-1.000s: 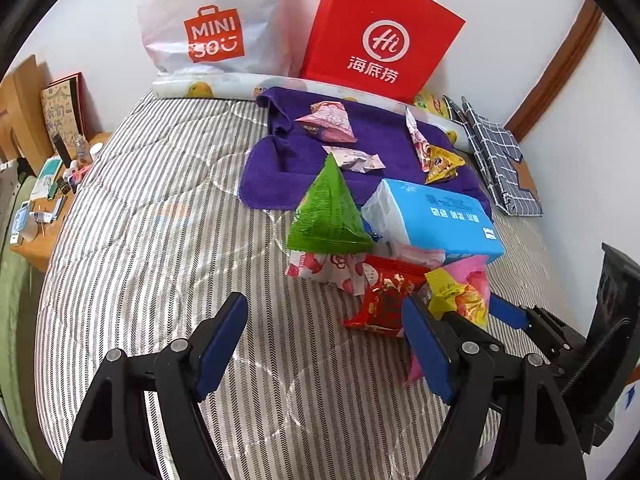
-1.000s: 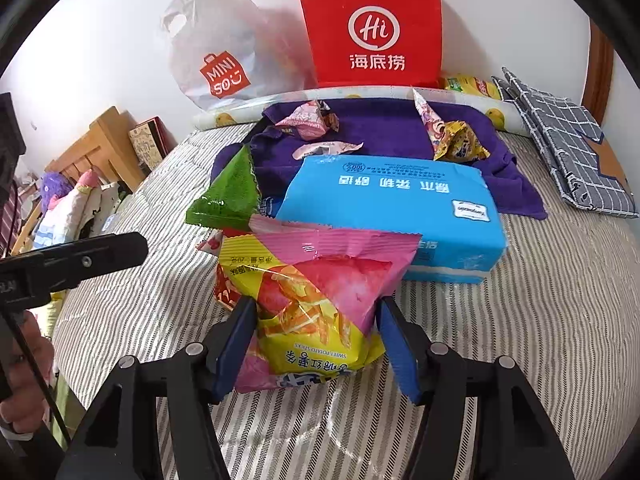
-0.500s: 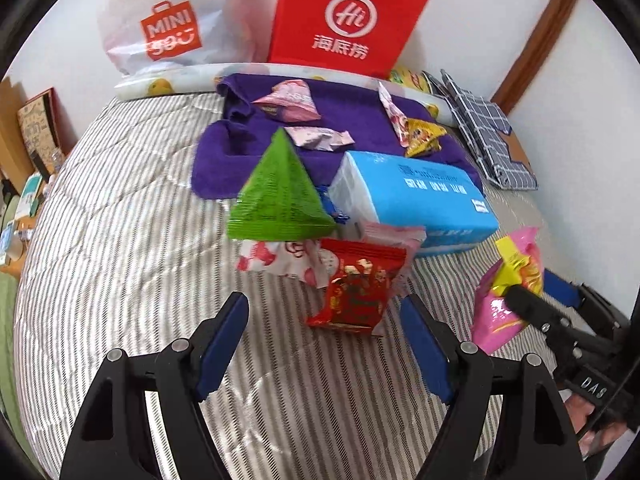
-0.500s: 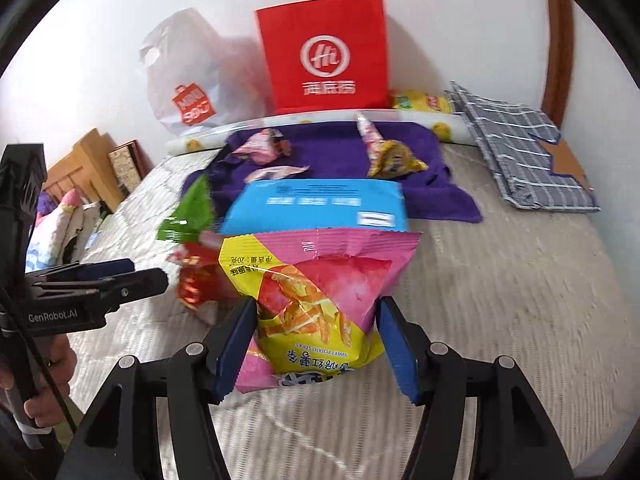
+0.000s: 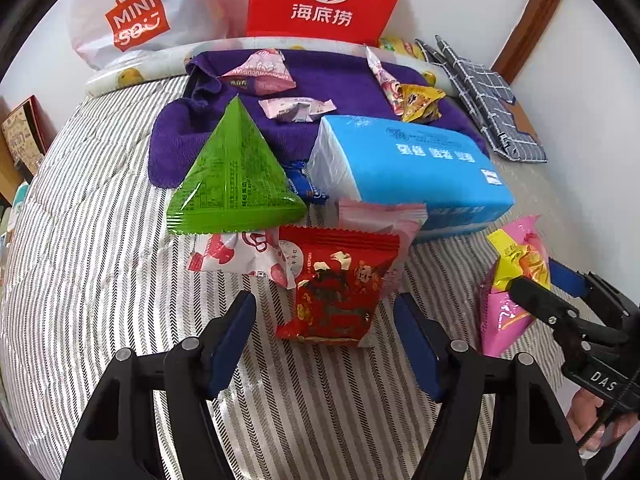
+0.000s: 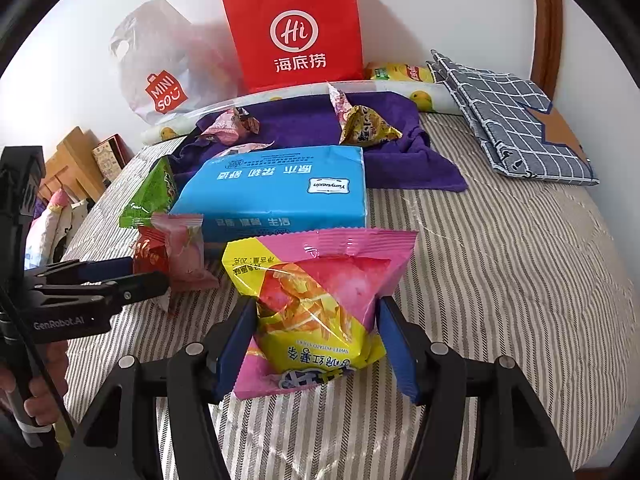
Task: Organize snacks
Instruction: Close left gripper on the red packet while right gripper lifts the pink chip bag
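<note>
Right claw point(image 6: 316, 344) clamped on pink-and-yellow sweet-potato snack bag point(image 6: 320, 300), held above striped bed cover point(image 6: 500, 280), near and right of blue tissue pack point(image 6: 276, 192). Left claw point(image 5: 326, 344) apart, jaws just narrowed, nothing pressed between pads; near end of red snack packet point(image 5: 340, 284) lying just ahead of the gap. Green pyramid packet point(image 5: 232, 176) upright at left of the red packet, resting on white-and-pink packet point(image 5: 240, 256). Farther back, small wrapped snacks scattered on purple towel point(image 5: 344, 80). At far wall, red paper bag point(image 6: 296, 28) and white plastic bag point(image 6: 160, 68). At far right, checked cloth point(image 6: 512, 120).
</note>
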The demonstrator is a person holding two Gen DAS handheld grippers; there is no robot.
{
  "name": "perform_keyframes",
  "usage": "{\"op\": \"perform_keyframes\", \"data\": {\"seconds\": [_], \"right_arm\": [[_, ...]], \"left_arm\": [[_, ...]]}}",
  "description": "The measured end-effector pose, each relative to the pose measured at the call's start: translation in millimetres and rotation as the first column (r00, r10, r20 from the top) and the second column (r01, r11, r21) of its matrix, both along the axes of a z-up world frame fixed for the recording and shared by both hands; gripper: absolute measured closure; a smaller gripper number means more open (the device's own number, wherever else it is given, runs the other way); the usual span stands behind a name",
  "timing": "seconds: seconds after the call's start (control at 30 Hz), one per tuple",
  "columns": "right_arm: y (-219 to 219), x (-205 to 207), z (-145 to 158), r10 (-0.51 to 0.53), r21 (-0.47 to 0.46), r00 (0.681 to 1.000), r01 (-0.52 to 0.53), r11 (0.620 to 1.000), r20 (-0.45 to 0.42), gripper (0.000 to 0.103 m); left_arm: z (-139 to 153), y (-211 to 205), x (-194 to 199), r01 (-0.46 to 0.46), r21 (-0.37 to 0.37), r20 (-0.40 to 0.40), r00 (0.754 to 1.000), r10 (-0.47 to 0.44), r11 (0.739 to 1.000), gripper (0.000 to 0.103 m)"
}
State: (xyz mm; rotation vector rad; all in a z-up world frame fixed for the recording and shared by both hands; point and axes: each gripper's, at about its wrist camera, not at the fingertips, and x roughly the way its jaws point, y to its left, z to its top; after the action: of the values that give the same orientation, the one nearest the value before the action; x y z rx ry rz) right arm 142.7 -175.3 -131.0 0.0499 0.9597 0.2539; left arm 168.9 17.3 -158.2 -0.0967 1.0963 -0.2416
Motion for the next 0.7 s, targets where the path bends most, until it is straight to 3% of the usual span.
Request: {"op": "perform_keyframes", "data": {"seconds": [0.3,0.47,0.7], "right_arm": [[2.7,-1.5,-3.9,0.033,-0.001,0.999,-0.034,0.999,-0.018,0.036],[7.1,1.3,-11.8,0.038,-0.012,0.999,-0.038,0.999,-0.025,0.034],[10.2,-2.7,-8.8,0.049,-0.029,0.999,-0.049,0.998,-0.011,0.038]], "left_arm": [[-9.7,-0.1,4.4,0.0,-0.011,-0.027,1.0,0.0,1.0,0.046],[-10.6,1.0,3.9,0.002,-0.036,-0.041,0.999,-0.004,0.999,0.063],[-3.7,5.3,-2.4,0.005,-0.055,-0.031,0.999,-0.007,0.998,0.064]]}}
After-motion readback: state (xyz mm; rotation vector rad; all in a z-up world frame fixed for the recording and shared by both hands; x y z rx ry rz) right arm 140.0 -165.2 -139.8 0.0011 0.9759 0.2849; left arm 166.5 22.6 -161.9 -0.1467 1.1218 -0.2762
